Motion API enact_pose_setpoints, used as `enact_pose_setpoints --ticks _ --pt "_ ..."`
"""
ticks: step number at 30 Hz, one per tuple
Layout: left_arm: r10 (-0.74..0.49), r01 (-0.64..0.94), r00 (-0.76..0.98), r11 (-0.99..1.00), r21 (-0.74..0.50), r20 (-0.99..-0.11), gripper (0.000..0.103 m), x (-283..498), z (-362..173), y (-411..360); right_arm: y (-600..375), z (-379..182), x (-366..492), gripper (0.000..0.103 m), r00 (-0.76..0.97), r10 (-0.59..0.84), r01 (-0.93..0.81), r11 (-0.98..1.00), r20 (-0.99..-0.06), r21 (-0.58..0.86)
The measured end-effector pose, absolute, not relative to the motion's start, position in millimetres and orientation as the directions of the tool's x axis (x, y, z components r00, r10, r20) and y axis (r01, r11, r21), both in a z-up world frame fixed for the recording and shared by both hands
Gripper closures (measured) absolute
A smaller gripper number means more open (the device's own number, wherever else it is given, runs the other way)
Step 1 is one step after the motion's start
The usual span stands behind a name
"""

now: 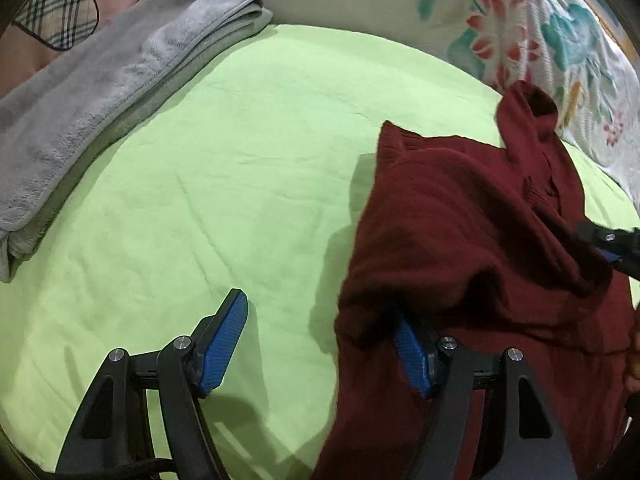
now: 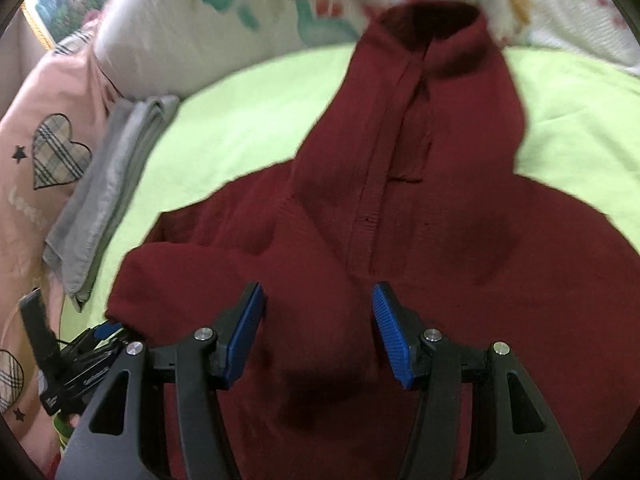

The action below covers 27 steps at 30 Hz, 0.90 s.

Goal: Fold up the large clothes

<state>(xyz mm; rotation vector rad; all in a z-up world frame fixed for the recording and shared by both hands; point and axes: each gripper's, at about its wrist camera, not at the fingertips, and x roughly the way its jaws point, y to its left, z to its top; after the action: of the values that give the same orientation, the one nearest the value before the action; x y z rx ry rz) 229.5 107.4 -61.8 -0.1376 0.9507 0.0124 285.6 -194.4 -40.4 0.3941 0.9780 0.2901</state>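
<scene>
A dark red knitted sweater (image 2: 400,220) with a stand-up collar and button placket lies on the lime green bed sheet (image 1: 240,180), collar toward the far side. In the left wrist view my left gripper (image 1: 320,308) is open at the sweater's (image 1: 460,240) left edge; a flap of the knit hangs over its right fingertip and nothing sits between the pads. My right gripper (image 2: 318,290) hovers over the sweater's front with its jaws apart and both blue pads bare. The right gripper (image 1: 612,248) also shows at the sweater's right side. The left gripper (image 2: 104,332) appears by the folded sleeve end.
A folded grey towel (image 1: 112,92) lies along the sheet's left side. A floral pillow (image 1: 540,32) borders the far edge. A pink cushion with plaid hearts (image 2: 52,152) sits at the left. Bare green sheet stretches between the towel and the sweater.
</scene>
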Motion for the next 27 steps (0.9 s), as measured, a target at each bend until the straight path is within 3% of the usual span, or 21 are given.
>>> enact_pose_setpoints --ticks 6,12,14,15,16,21,23,27 --pt "-0.043 -0.078 0.588 0.991 -0.110 -0.808 0.031 232.3 -65.0 108.1 -183.1 -40.8 278.5 0.045 0.532 0.433 -0.119 0.889 -0.728 0.442" --pt "-0.033 -0.084 0.594 0.991 -0.103 -0.804 0.031 232.9 -65.9 106.1 -157.6 -34.3 266.6 0.045 0.567 0.246 -0.178 0.968 -0.786 0.175" --pt "-0.024 -0.086 0.596 0.992 -0.093 -0.803 0.031 231.2 -65.6 104.9 -155.2 -38.1 269.7 0.054 0.560 0.242 -0.187 0.969 -0.792 0.164" --pt "-0.020 -0.086 0.597 0.992 -0.089 -0.802 0.031 230.9 -65.2 104.9 -156.7 -38.7 271.2 0.078 0.573 0.224 -0.165 0.974 -0.788 0.157" --pt "-0.020 -0.086 0.597 0.992 -0.089 -0.802 0.031 231.0 -65.2 105.3 -160.7 -38.5 272.1 0.085 0.577 0.218 -0.145 0.976 -0.788 0.164" --pt "-0.029 -0.089 0.605 0.991 -0.104 -0.796 0.035 230.8 -63.8 109.4 -244.5 -16.6 219.6 0.087 0.735 0.272 0.103 0.861 -0.621 0.499" --pt "-0.022 -0.084 0.599 0.992 -0.090 -0.801 0.035 231.3 -64.2 106.9 -265.3 -19.2 194.3 0.087 0.761 0.271 0.155 0.806 -0.589 0.571" --pt "0.022 -0.082 0.599 0.996 -0.034 -0.800 0.036 231.7 -64.0 98.8 -279.9 -52.5 166.8 0.073 0.689 0.274 0.257 0.773 -0.670 0.580"
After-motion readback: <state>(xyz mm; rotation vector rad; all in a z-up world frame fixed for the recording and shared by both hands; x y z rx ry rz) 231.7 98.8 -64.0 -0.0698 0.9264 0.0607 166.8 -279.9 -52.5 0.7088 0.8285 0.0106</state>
